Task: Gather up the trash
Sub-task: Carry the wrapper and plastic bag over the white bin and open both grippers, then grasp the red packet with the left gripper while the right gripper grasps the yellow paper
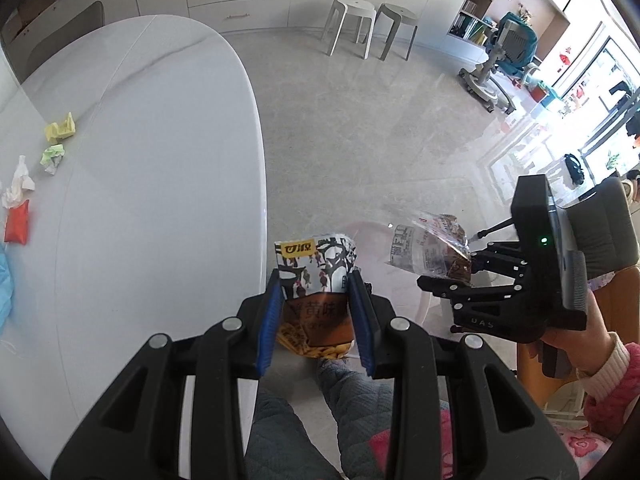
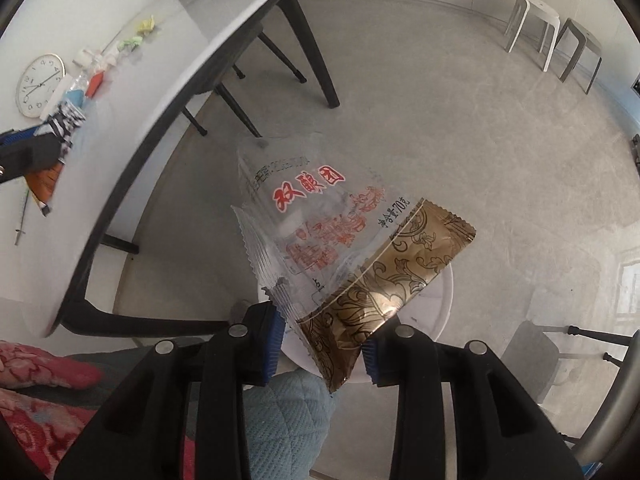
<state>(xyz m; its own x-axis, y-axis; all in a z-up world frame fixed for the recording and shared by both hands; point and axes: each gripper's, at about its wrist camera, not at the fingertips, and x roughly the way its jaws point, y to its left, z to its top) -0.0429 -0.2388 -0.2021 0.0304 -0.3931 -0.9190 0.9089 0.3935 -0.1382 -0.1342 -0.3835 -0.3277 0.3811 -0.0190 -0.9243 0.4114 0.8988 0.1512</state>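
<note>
White table (image 1: 140, 160) bearing crumpled paper scraps (image 1: 60, 128). Below the grippers, a white bin (image 2: 440, 312), contents unseen. Left gripper (image 1: 316, 312) clamps an orange snack packet (image 1: 316, 280). Right gripper (image 2: 322, 344), partly parted, flanks a clear-and-gold wrapper (image 2: 360, 264); contact unclear.

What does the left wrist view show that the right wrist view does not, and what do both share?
Only the left wrist view: a blue desk chair and shelves. Only the right wrist view: a wall clock lying on the table and the table's dark legs. Both: two stools, the crumpled yellow paper, and both snack wrappers.
</note>
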